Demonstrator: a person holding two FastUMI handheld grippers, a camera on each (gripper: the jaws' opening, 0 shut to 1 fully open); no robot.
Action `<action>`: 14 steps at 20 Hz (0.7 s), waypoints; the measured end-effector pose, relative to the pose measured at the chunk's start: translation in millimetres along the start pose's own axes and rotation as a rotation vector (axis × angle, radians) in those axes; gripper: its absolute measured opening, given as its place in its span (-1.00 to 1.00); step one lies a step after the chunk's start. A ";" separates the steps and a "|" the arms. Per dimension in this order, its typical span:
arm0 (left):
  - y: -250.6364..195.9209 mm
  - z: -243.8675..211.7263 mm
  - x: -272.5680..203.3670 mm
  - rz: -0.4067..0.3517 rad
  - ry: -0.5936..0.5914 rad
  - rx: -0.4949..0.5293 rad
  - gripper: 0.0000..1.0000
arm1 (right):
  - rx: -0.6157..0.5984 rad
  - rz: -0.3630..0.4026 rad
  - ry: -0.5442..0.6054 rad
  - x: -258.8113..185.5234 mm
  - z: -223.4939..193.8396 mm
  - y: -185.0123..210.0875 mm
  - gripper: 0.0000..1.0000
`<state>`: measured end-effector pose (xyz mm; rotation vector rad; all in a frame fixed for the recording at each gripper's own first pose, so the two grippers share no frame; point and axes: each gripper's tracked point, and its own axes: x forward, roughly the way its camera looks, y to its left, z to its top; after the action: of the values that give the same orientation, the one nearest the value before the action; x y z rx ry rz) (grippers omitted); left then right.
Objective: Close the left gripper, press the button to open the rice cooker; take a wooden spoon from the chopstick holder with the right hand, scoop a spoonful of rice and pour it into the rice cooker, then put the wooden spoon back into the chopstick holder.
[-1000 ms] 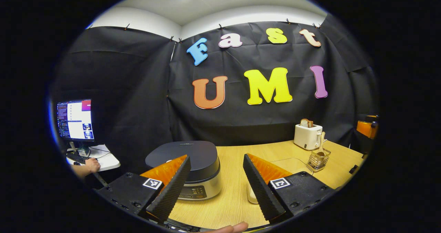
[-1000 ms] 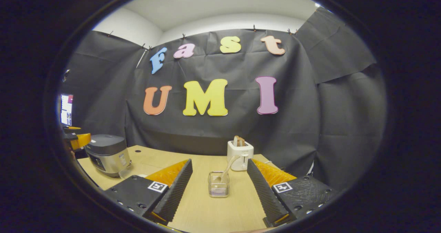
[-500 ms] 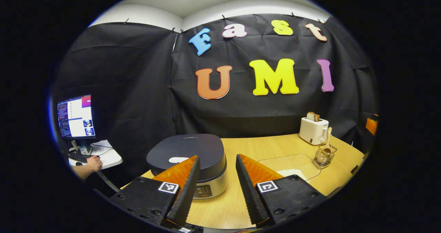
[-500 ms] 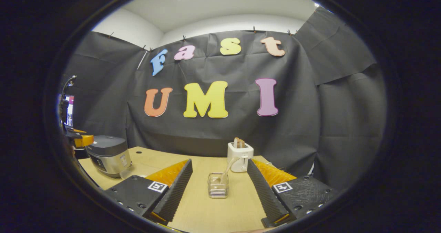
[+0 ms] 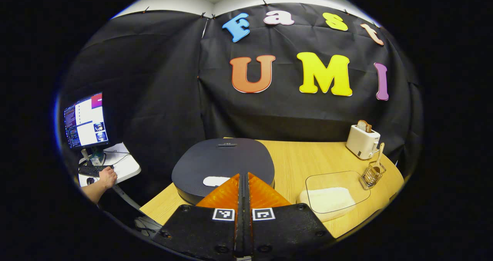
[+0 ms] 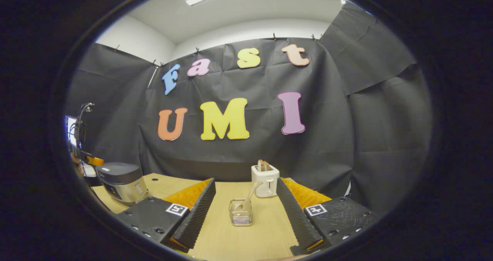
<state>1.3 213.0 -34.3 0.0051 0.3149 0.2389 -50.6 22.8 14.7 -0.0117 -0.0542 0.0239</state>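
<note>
dark-lidded rice cooker (image 5: 223,164), lid down

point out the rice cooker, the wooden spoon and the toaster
rice cooker (image 5: 223,159), left gripper view, on its dark lid
wooden spoon (image 6: 251,193), right gripper view, on its handle
toaster (image 6: 265,179), right gripper view, on its white front

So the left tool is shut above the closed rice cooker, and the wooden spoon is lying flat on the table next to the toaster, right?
Not quite. The spoon is not flat on the table: it stands leaning in the wire chopstick holder before the toaster, as the right gripper view shows. The left tool is indeed shut above the closed rice cooker.
</note>
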 end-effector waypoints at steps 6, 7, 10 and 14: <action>16.3 -17.0 30.5 0.020 0.124 0.012 -0.95 | -0.023 0.014 0.000 -2.4 0.6 6.4 0.88; 20.0 -21.0 32.9 0.025 0.136 0.016 -0.94 | -0.028 0.018 -0.006 -4.3 2.5 7.8 0.88; 21.4 -20.6 35.8 0.008 0.128 0.011 -0.94 | -0.035 0.033 -0.026 -7.1 7.5 10.0 0.88; 21.4 -26.9 40.0 -0.044 0.170 0.021 -0.94 | -0.025 0.051 -0.002 -8.0 1.5 14.8 0.88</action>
<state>24.9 242.2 -71.2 -0.0010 0.4860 0.1928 -59.1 37.4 15.5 -0.0379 -0.0558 0.0742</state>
